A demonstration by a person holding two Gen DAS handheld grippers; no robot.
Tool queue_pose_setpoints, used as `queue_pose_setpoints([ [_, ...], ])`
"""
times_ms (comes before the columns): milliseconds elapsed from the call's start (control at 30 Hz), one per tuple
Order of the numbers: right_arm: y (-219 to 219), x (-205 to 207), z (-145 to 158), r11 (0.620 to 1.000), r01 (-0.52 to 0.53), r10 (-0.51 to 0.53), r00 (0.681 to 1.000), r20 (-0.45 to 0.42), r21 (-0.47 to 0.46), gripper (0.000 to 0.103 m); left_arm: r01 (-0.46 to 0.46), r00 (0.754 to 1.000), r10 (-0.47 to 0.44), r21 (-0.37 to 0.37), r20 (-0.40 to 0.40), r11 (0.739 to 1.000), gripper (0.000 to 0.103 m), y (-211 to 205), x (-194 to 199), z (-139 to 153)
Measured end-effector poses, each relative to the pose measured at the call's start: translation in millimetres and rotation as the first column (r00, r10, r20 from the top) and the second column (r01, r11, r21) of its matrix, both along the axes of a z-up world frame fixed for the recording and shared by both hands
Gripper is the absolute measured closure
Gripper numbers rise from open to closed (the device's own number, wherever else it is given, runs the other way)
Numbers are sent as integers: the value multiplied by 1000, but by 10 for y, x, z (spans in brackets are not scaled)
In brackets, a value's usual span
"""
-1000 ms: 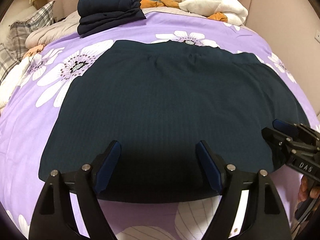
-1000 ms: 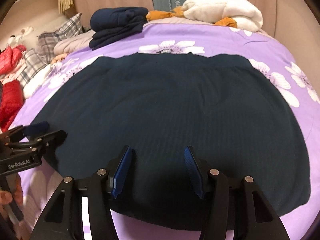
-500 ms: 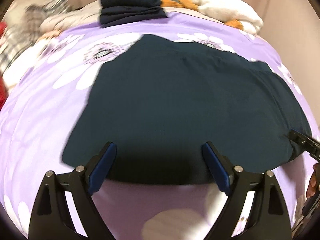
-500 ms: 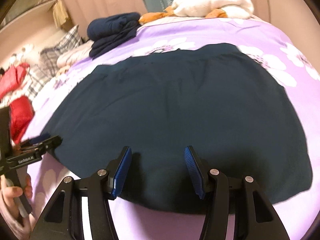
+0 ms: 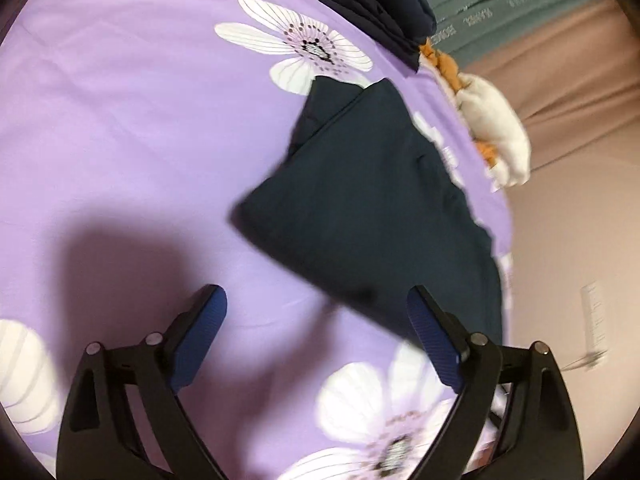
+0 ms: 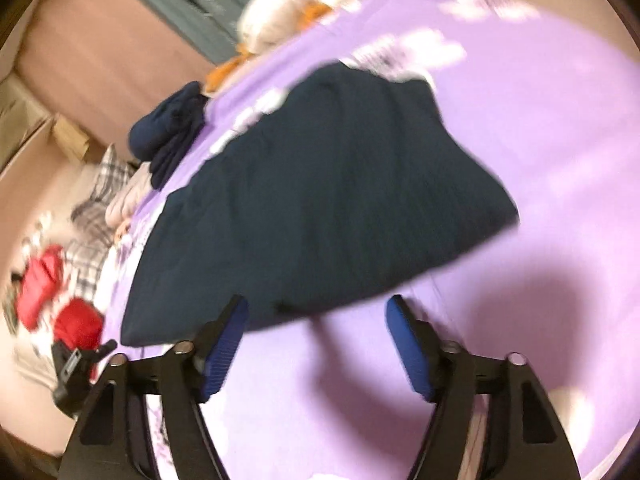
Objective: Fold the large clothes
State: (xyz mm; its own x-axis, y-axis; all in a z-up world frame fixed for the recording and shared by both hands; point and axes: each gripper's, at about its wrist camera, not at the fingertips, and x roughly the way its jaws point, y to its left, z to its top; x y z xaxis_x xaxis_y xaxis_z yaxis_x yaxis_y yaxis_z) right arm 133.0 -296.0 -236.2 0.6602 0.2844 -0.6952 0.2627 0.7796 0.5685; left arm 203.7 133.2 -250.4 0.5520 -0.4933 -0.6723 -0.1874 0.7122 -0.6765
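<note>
1. Bed, purple floral cover; pinkish curtain behind.
2. Dark garment flat on bed; folded navy pile at far edge.
3. Left gripper, right gripper: fingers just widened, spread wide, holding nothing.

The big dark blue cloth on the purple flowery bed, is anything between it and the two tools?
Nothing visible is. Only bare purple flowered bedsheet lies between the open left tool and the dark navy cloth, and likewise before the open right tool.

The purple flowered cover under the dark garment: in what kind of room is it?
Most likely a bedroom: the purple flowered cover spreads like bedding, a plaid pillow lies at its edge, and folded navy clothes are stacked on it.
</note>
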Motion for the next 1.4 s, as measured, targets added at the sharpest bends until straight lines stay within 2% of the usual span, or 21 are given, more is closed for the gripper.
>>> queue_pose_setpoints([
  [100,8,29,-72,997,47,-48,999,9,68,28,-9,1000,9,-6,-6,1000,12,-94,142,-6],
  [233,1,163,-96,982,88,-96,994,43,167,28,-44,999,44,-62,4,997,13,-106,276,14],
  [333,15,262,-128,970,135,-147,988,44,201,29,-108,994,106,-68,-23,992,33,-55,314,-18],
  [367,25,293,-128,968,146,-159,986,47,205,31,-121,992,119,-63,-32,991,48,-39,328,-31],
  [400,28,311,-127,966,158,-170,984,47,203,39,-133,990,131,-46,-46,990,62,-37,333,-38],
  [433,30,324,-134,967,164,-176,983,42,196,50,-135,990,134,-29,-54,990,69,-34,333,-41],
  [467,-17,278,-150,967,171,-181,983,34,191,55,-129,990,127,-27,-52,991,73,-26,333,-50],
  [500,-16,291,-173,965,179,-187,982,25,193,59,-118,992,118,-19,-41,993,82,-36,324,-29],
  [600,-54,231,-150,971,170,-177,984,32,169,69,-81,997,80,34,5,996,92,-85,295,69],
  [633,-40,227,-118,977,161,-167,985,36,139,75,-73,997,72,51,26,996,93,-106,269,119],
  [733,14,197,28,991,129,-132,989,63,41,81,-55,997,49,104,65,993,95,-141,188,234],
  [867,13,160,151,994,105,-107,990,97,18,82,-52,995,34,189,97,981,96,-189,89,339],
  [967,56,129,173,996,91,-90,991,99,-6,82,-38,993,11,224,121,974,97,-222,-8,418],
  [1233,39,71,121,997,69,-72,993,92,35,82,10,987,-57,291,153,957,99,-282,-186,531],
  [1333,-29,146,77,993,84,-91,993,73,85,82,18,988,-60,288,139,958,99,-273,-182,520],
  [1400,-46,177,137,993,91,-98,991,91,77,82,12,991,-50,276,128,961,99,-239,-173,507],
])
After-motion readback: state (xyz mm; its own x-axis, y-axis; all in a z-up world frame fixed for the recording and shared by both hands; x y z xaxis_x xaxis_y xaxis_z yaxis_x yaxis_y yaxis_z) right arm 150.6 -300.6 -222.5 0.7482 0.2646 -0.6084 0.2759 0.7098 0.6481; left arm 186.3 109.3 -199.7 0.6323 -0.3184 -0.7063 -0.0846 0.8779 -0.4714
